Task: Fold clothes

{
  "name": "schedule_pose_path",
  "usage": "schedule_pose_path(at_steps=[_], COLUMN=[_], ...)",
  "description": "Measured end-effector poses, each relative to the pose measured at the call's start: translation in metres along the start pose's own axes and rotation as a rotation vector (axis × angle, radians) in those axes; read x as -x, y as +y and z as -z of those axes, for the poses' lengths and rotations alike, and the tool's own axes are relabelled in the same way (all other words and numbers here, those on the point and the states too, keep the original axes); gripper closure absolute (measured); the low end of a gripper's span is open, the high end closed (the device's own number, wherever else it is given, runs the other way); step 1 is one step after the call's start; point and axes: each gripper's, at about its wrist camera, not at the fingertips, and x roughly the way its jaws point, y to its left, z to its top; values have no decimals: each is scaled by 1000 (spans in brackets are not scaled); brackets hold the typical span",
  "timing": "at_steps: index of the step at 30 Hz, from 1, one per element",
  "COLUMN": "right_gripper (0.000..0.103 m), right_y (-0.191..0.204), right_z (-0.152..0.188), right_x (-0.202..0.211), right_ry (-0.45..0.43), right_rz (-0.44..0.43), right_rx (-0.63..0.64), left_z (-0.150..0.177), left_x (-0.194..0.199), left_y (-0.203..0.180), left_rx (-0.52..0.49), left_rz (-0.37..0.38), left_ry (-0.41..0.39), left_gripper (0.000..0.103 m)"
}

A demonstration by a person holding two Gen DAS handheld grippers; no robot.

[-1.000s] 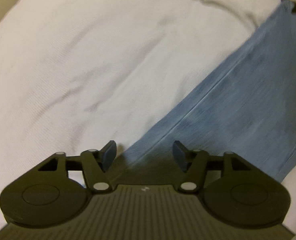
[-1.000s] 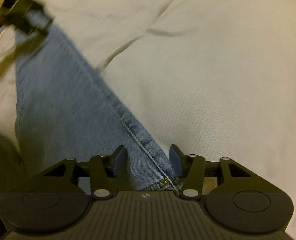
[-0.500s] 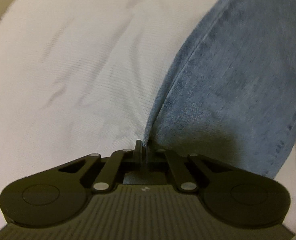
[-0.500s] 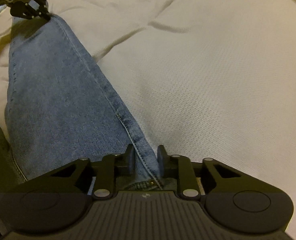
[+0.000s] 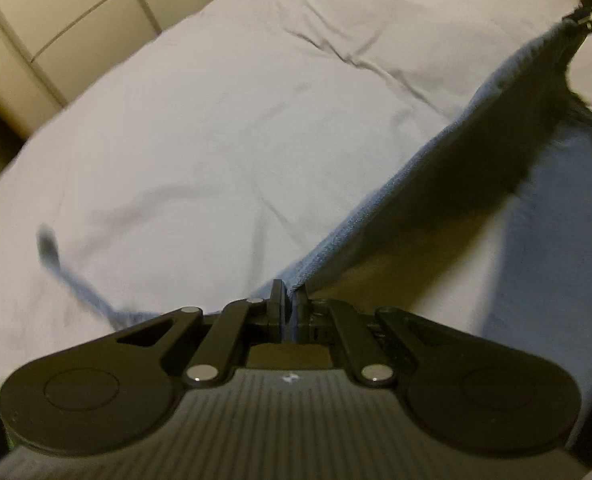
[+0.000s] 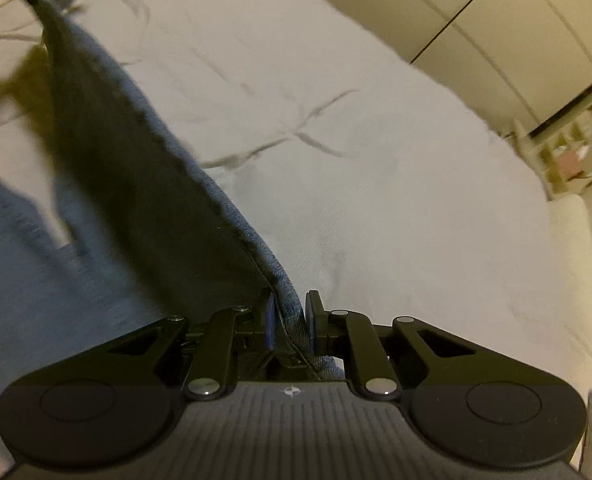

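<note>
- While both grippers pinch the jeans (image 5: pixel 436 160), I hold 1 edge taut above the bed (image 5: pixel 215 120).
- Left gripper (image 5: pixel 287 300) is clamped tight; right gripper (image 6: pixel 289 320) is closing on denim.
- Next, I think — carry the edge across, lay it flat.

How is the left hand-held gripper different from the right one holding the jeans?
The left hand-held gripper has its jaws squeezed almost flat on a thin edge of the jeans; the right hand-held gripper is closing on a thicker stitched seam, so a gap shows. Denim trails right from the left one, left from the right one. Both pinch the same jeans above the white bed.
</note>
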Motion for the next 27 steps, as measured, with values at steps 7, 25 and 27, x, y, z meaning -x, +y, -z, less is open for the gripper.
schedule_pose_path(at_steps=[7,25,27], right_gripper=[66,49,49], right_y=[94,84,95], right_z=[108,212,213], right_x=[25,-8,-14], right_ry=[187,-19,-77], right_rz=[-76,-323,-321], right_rx=[-55,-1263,-1287], left_z=[119,168,180], left_x=[24,-12,-17], left_y=[-115,-113,-106], left_rx=[263,887,892], left_rz=[52,69,59], left_ry=[271,59,20], left_gripper=[99,82,82])
